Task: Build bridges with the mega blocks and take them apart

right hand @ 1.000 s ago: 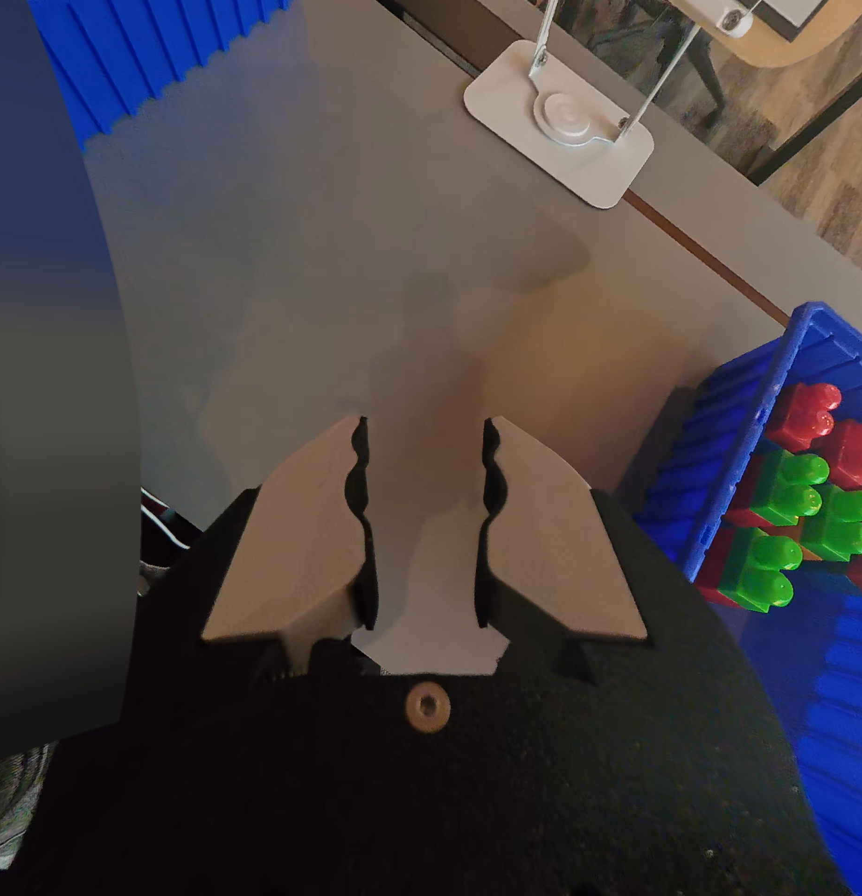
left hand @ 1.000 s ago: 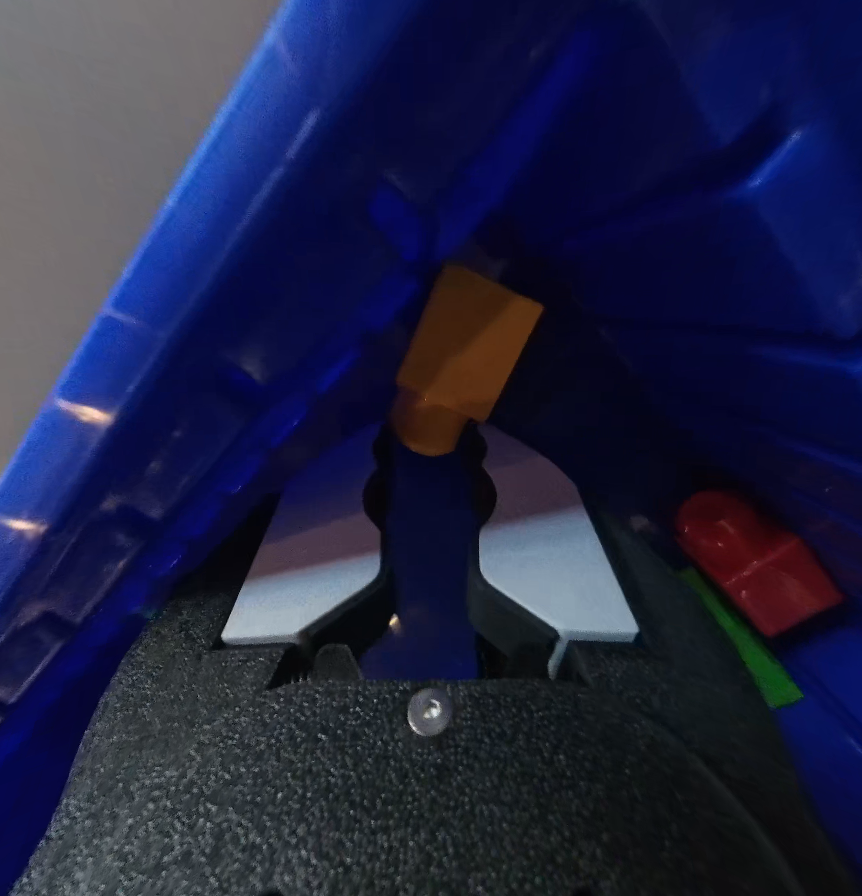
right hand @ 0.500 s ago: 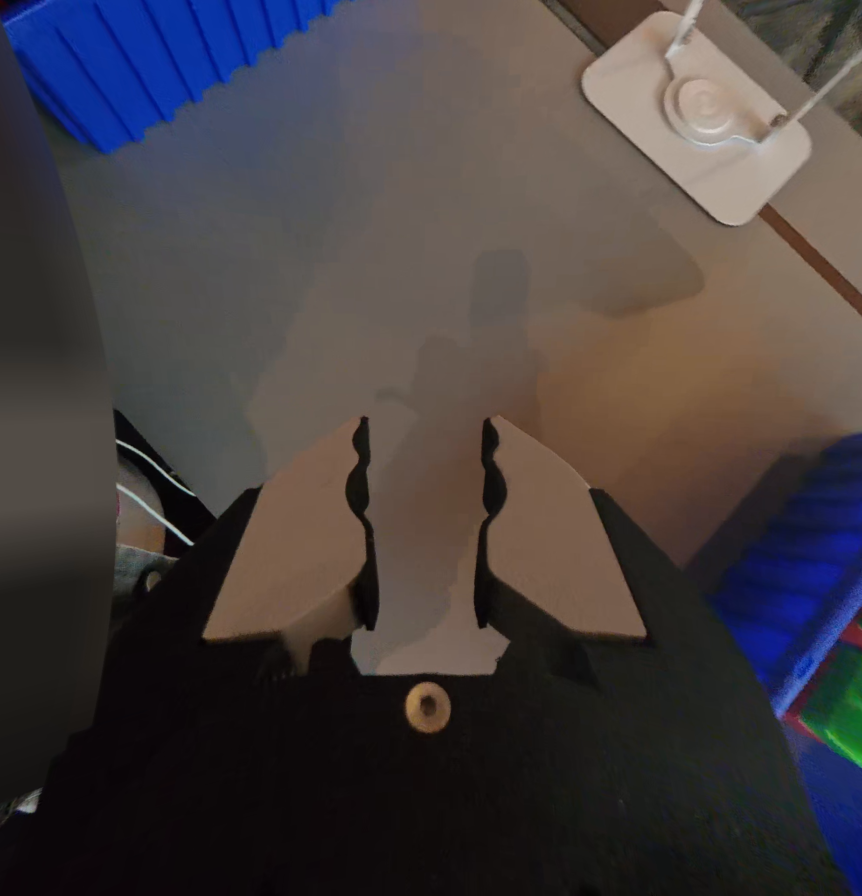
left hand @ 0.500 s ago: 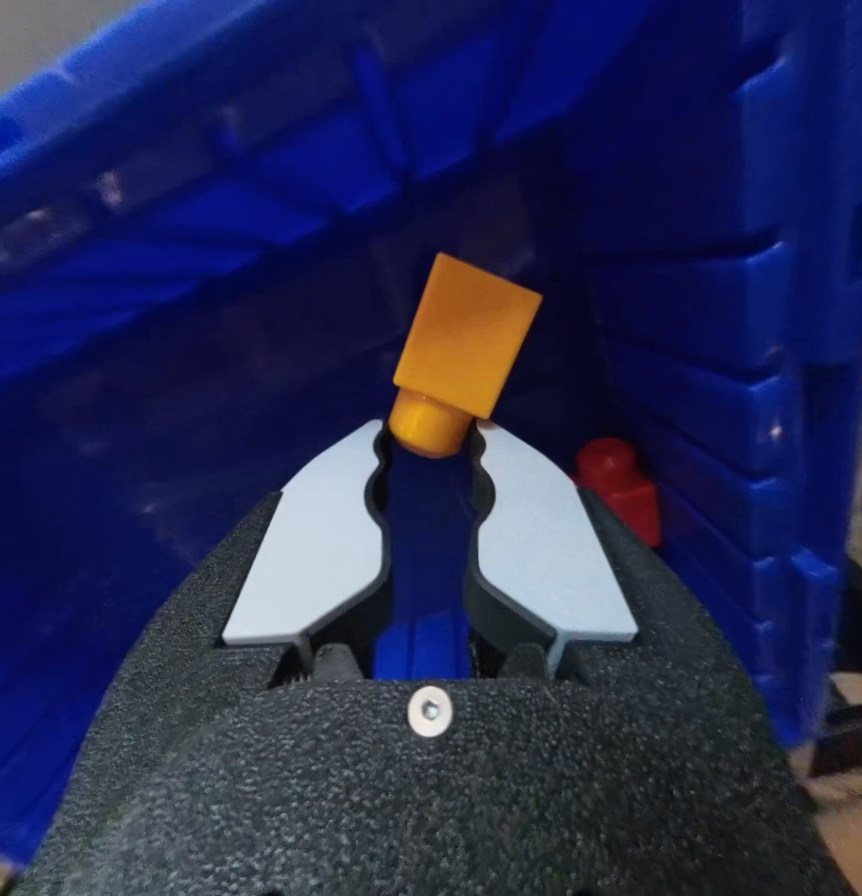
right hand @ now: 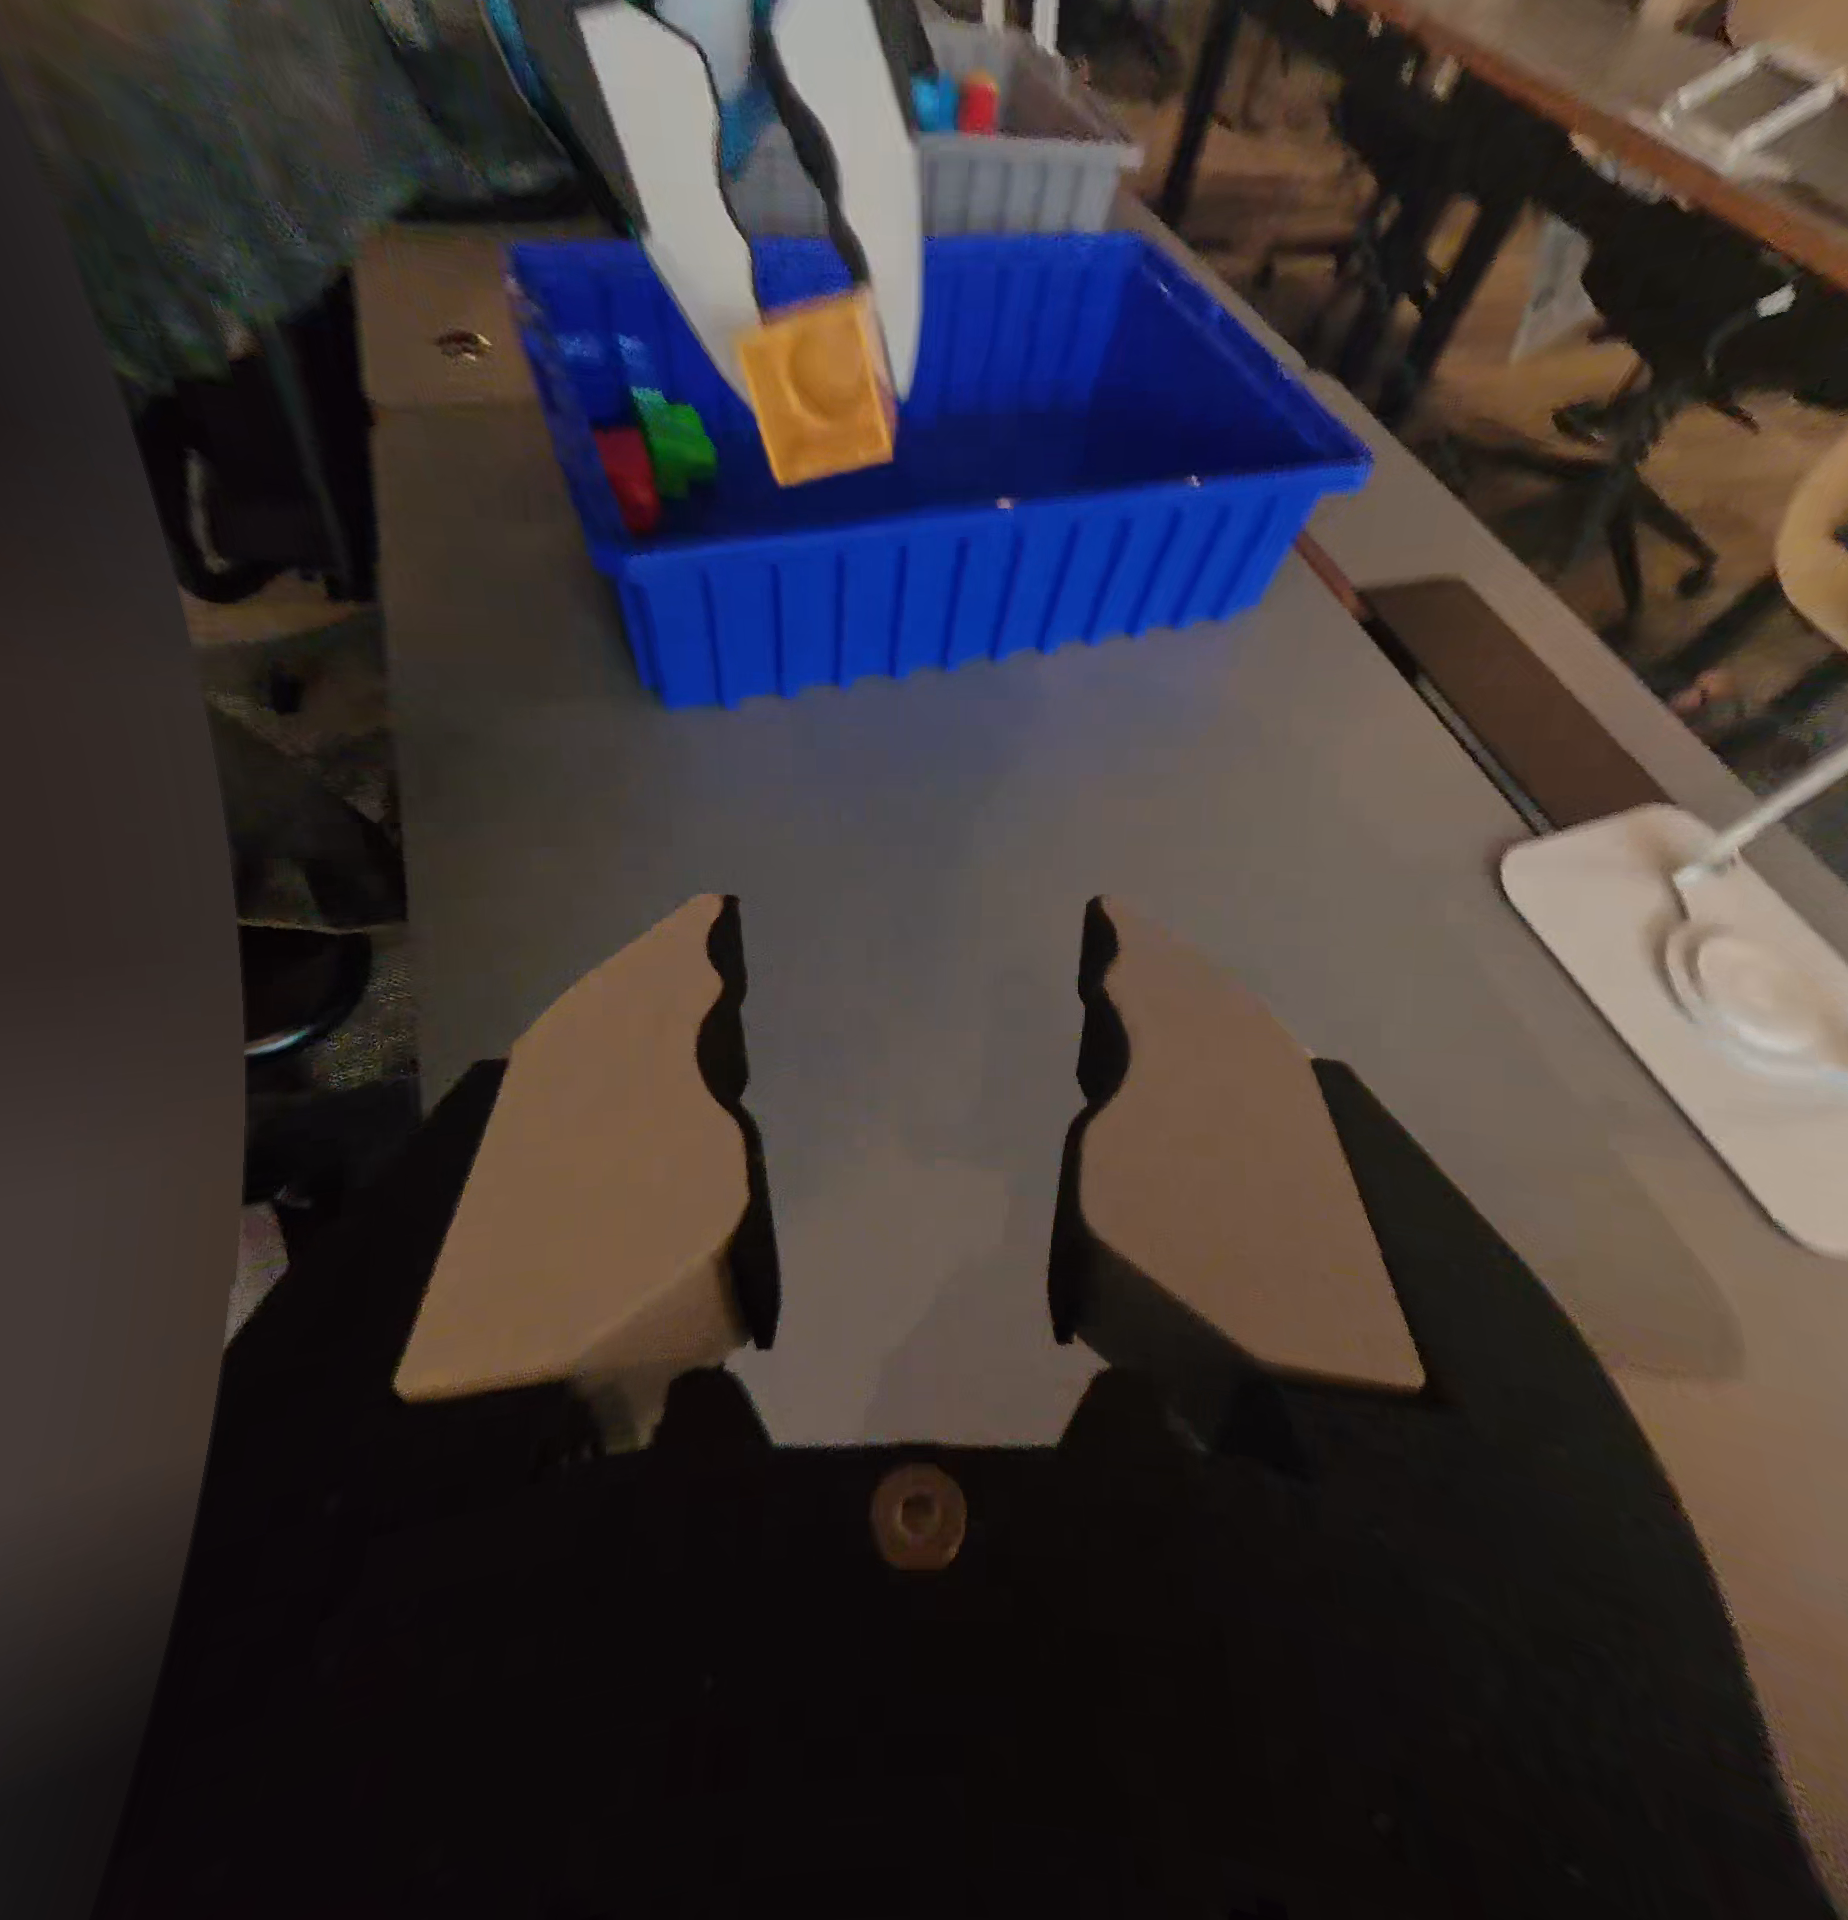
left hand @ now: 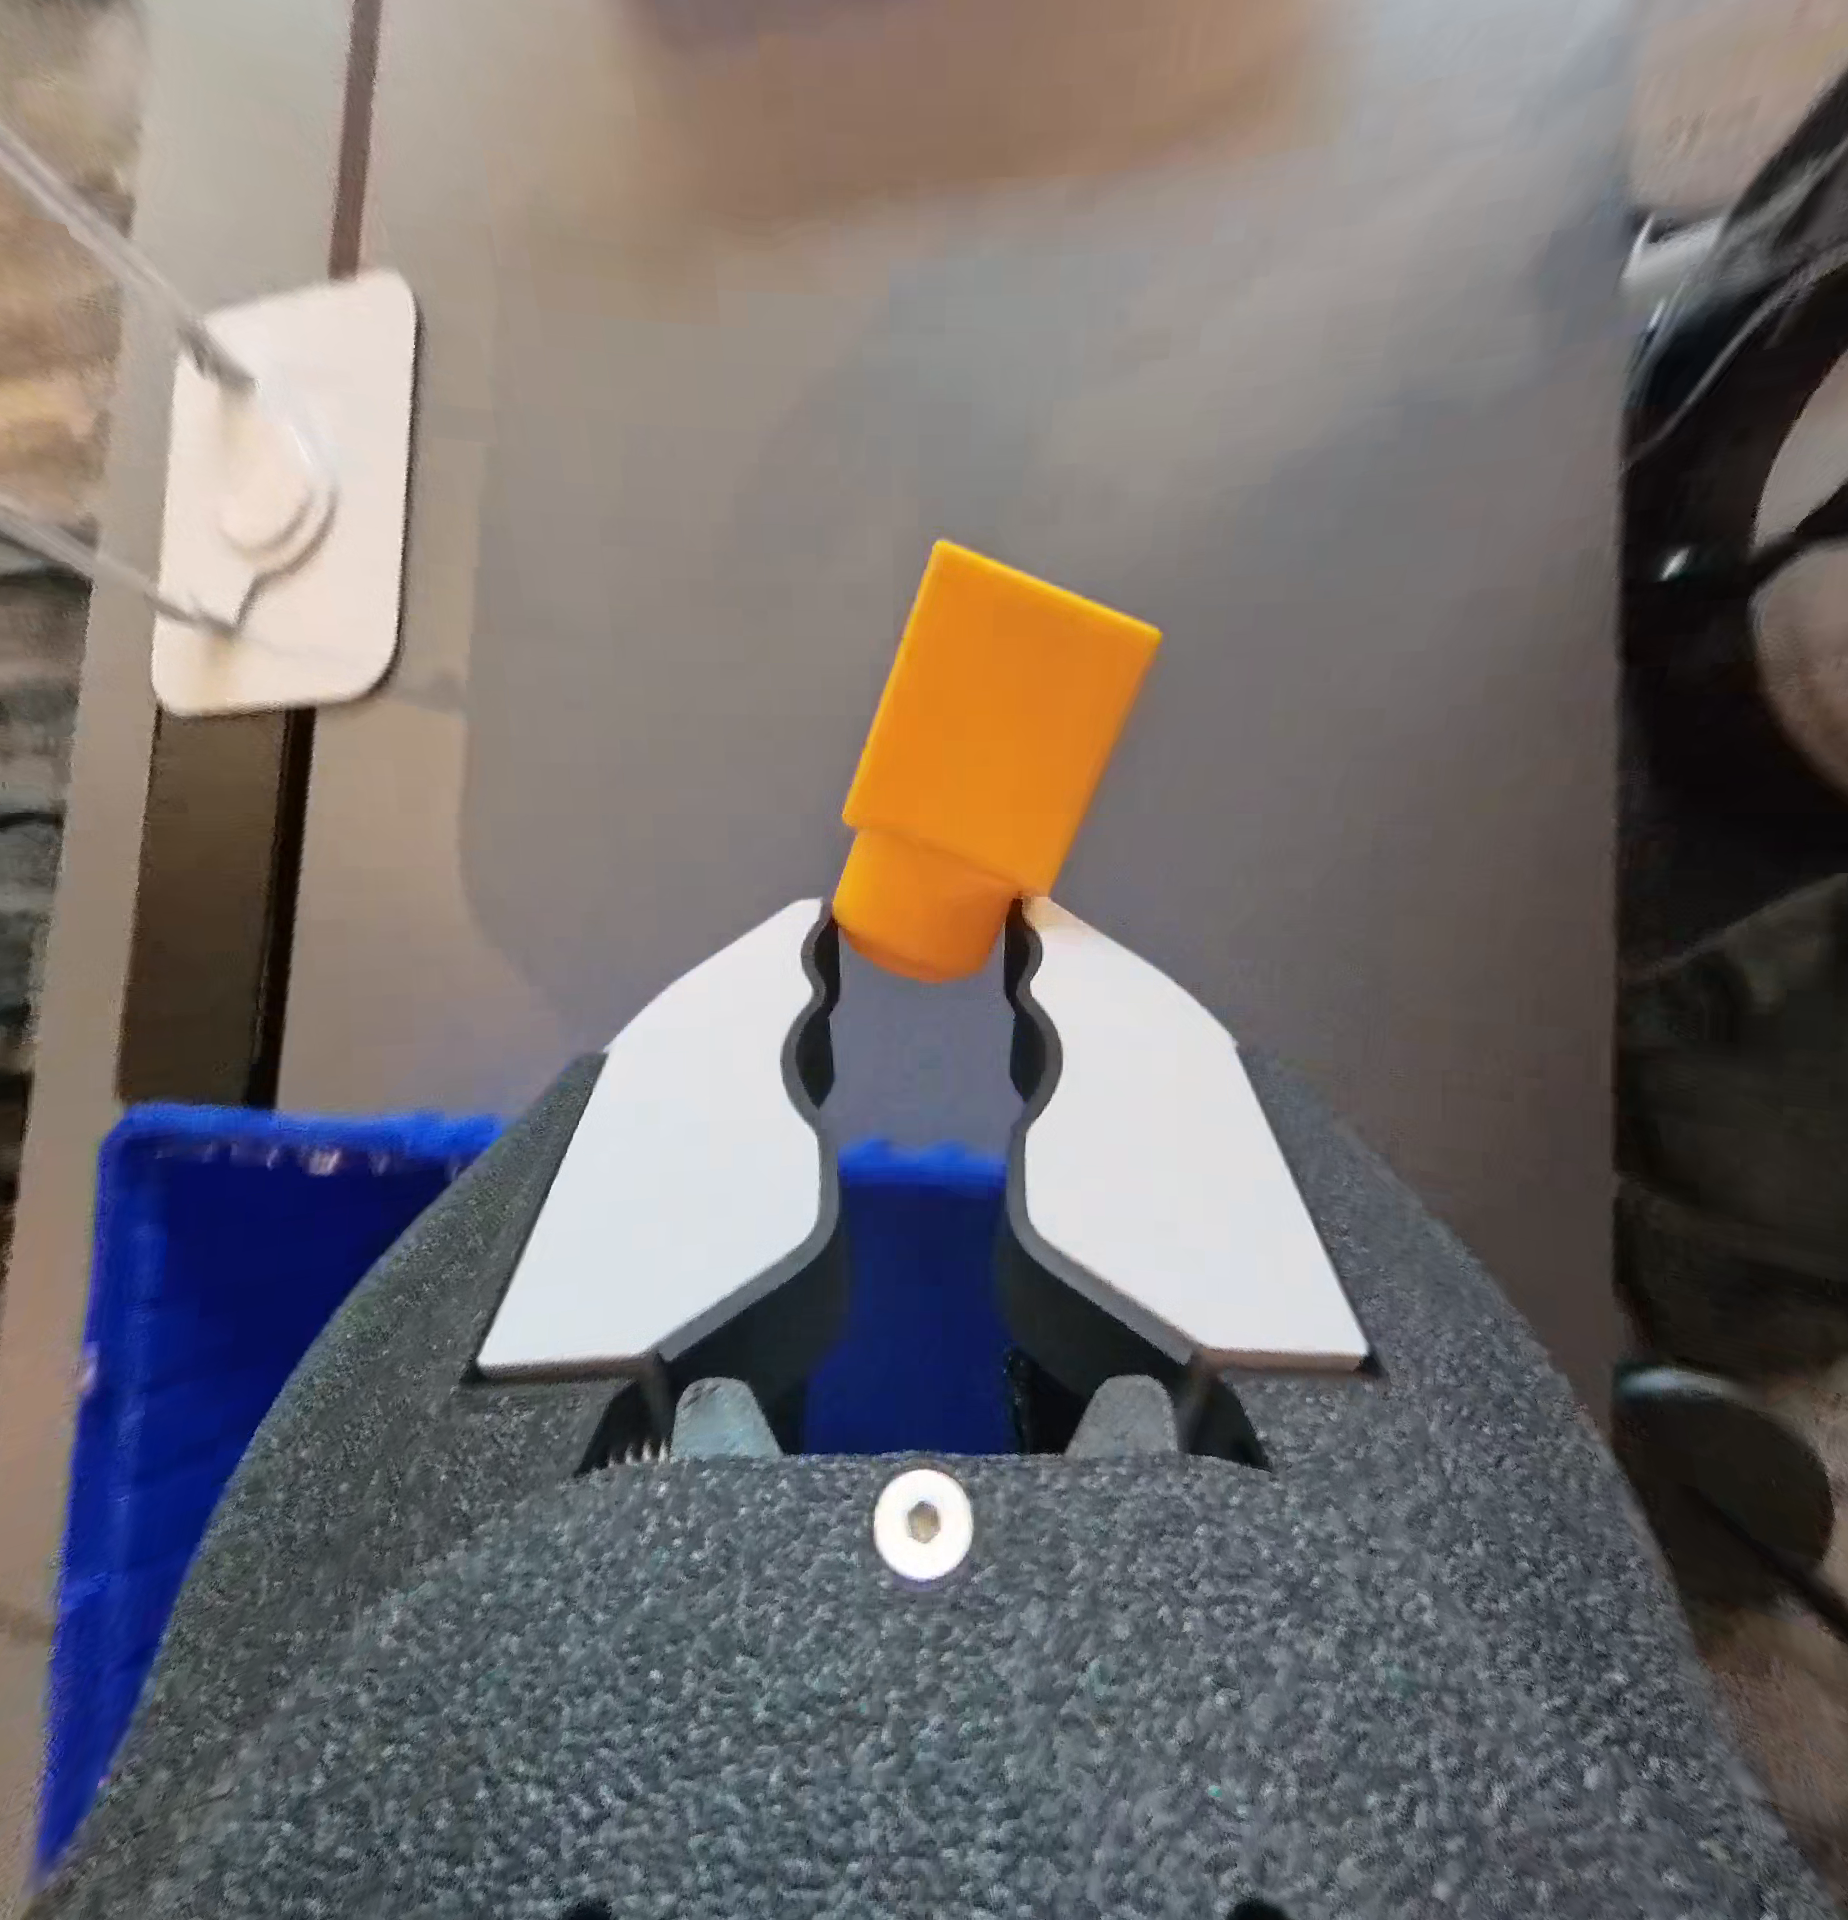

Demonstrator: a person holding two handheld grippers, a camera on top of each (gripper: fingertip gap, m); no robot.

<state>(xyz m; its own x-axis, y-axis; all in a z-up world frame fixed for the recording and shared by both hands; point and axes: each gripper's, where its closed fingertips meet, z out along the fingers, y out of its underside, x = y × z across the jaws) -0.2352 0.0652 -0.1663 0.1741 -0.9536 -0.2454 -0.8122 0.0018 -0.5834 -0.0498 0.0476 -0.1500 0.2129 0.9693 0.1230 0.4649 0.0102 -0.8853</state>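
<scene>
The left gripper (left hand: 920,925) has a small orange plastic mega block (left hand: 993,758) pinched by its round stud, right at the very fingertips, and the block leans off to the upper right of the left wrist frame. That is a thin hold! Only the stud sits between the jaws; the square body hangs free above the grey tabletop (left hand: 1315,520).

Swing to the right wrist view and there it is in the upper centre: the orange block (right hand: 816,400) hangs over the ribbed blue plastic bin (right hand: 951,613), with the left gripper's white fingers (right hand: 691,239) coming down from the top edge. In the bin's left corner lie a red block (right hand: 629,473), a green block (right hand: 676,442) and some blue ones, blurred.

The right gripper (right hand: 909,1122), low in its own frame, has its jaws spread wide with nothing between them, only bare table under it. A white flat stand base (right hand: 1678,1039) sits at the right edge.

The danger, as I judge it: the stud is round and smooth, so a quick swing or a knock on the bin wall could twist the block out and drop it back in. And a tilted block would land crooked on the table, a poor footing for a bridge pier.
</scene>
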